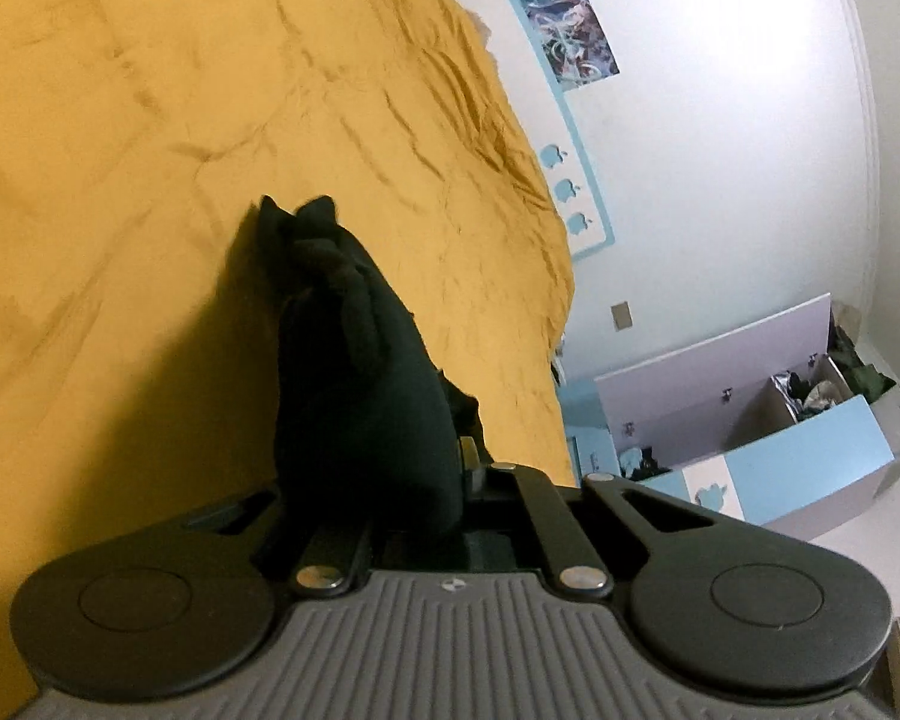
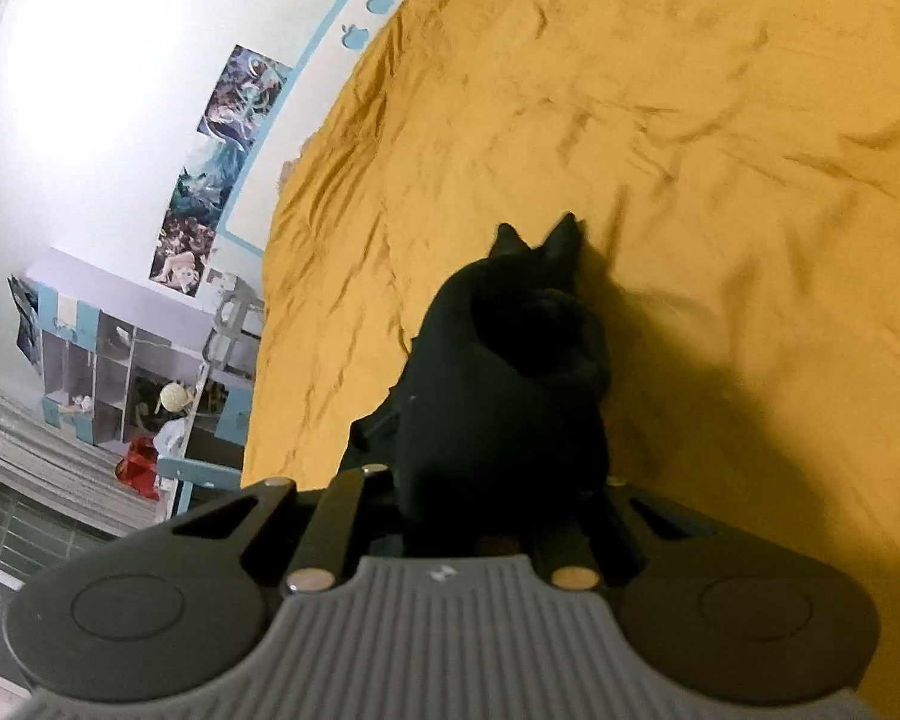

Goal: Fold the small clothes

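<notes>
The left gripper (image 1: 297, 210) and the right gripper (image 2: 537, 231) are each clamped on bunched black cloth (image 1: 360, 372), which drapes over both fingers and hides them, tips just showing. Behind lies the wrinkled mustard bedspread (image 1: 150, 120), with 1 poster-covered wall (image 2: 120, 90).

No readable text, numbers or brand names in either view; small emblem on left gripper body (image 1: 449, 585) and right gripper body (image 2: 439, 575) too small to read.
</notes>
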`<state>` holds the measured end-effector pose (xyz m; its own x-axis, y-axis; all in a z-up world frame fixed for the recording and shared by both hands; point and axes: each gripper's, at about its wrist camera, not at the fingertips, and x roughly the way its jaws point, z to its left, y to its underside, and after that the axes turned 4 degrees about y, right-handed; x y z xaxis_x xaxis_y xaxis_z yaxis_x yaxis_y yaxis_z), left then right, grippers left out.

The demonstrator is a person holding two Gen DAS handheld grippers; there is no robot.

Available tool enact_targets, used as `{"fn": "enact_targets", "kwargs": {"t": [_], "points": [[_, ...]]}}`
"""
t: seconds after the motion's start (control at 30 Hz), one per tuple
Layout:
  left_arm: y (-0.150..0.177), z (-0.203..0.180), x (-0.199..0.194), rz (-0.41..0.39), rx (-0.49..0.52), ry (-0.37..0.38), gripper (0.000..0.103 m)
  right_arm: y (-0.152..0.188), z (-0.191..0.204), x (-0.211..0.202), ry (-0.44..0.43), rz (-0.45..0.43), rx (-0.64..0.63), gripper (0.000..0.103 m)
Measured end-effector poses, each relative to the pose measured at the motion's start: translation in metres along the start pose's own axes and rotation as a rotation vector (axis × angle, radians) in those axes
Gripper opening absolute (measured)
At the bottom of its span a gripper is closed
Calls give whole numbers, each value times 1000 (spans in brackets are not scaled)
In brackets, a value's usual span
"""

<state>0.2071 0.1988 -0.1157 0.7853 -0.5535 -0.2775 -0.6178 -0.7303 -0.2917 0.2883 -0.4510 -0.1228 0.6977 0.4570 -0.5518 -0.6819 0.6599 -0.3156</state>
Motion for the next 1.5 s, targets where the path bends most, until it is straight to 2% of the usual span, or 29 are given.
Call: {"fn": "enact_targets", "kwargs": {"t": [0.2, 0.37, 0.43, 0.53, 0.6, 0.67, 0.7, 0.73, 0.77, 0.9, 1.03, 1.17, 1.3, 1.37, 1.43, 1.5], "points": [[53, 21, -45, -5, -75, 18, 4, 40, -33, -57, 6, 7, 48, 8], [69, 64, -61, 12, -80, -120, 6, 63, -73, -68, 104, 37, 38, 9], [73, 73, -77, -8, -87, -130, 6, 68, -94, -77, 123, 42, 72, 15], [69, 72, -112, -42, -78, -151, 11, 66, -113, -106, 127, -6, 88, 20], [64, 64, -134, -71, -49, -190, 13, 61, -115, -121, 170, -28, 50, 25], [59, 53, -158, -144, -3, -252, 12, 58, -110, -137, 254, -87, 7, 26], [59, 48, -167, -179, 3, -249, 12, 55, -107, -146, 316, -130, -15, 25], [57, 44, -175, -206, 10, -235, 12, 56, -101, -155, 337, -172, -30, 25], [56, 38, -176, -212, 28, -215, 12, 57, -99, -162, 311, -199, -43, 25], [58, 6, -147, -152, 151, -179, 12, 70, -66, -165, 149, -221, -168, 26], [69, -9, -97, -81, 227, -138, 13, 95, -31, -135, 63, -146, -317, 29], [75, -8, -48, -21, 260, -154, 13, 109, -30, -99, 63, -94, -293, 36], [80, 10, -35, 15, 295, -263, 13, 107, -55, -81, 105, -90, -195, 36], [84, 24, -41, 23, 281, -301, 13, 101, -72, -78, 125, -102, -148, 25], [86, 32, -49, 26, 278, -321, 10, 95, -91, -81, 136, -109, -80, 3], [88, 33, -58, 29, 294, -338, 9, 90, -104, -86, 135, -104, -34, 0]]}}
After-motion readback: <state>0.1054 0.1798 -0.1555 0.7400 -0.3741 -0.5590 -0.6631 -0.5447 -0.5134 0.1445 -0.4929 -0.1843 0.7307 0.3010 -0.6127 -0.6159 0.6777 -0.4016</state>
